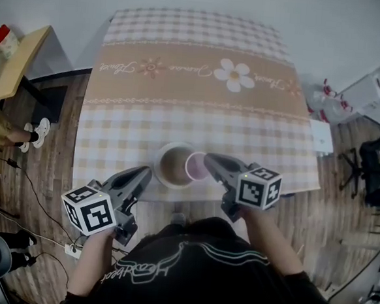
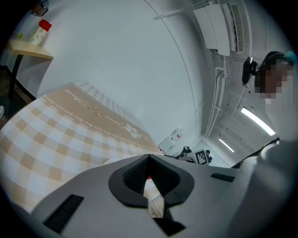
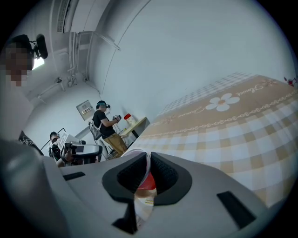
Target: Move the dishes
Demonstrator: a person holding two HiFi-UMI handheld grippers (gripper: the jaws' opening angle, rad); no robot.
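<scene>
Dishes noted: a white bowl stands at the near edge of the table, and a pink cup is seen over the bowl's right part. Whether the cup is clear of the bowl cannot be told.

The right claw is closed on the cup's thin rim. In the right gripper view the rim is pinched between the pads, with little of the wall taken in. The left claw lies just beside the bowl's left rim. Its jaws are together and nothing is seen held between them.

Step in hand, as judged: the cup is to be taken away from the bowl.
- The cup should be kept level, since a rim pinch lets it swing.
- It should be raised straight until clear of the bowl's rim before being carried sideways, so that the bowl is not dragged.
- The bowl sits close to the table's near edge. A knock toward the near side is to be avoided, and the left claw could be used to steady it.

Surface: the table is covered by a beige-and-white checked cloth with a flower band across the far half. The cloth may slip or ruck under a pushed dish.

Room:
- A wooden floor with cables and a power strip at near left.
- A side table at far left bearing a red-capped container.
- Boxes at far right.
- Other persons, seen by the side table in the right gripper view.
</scene>
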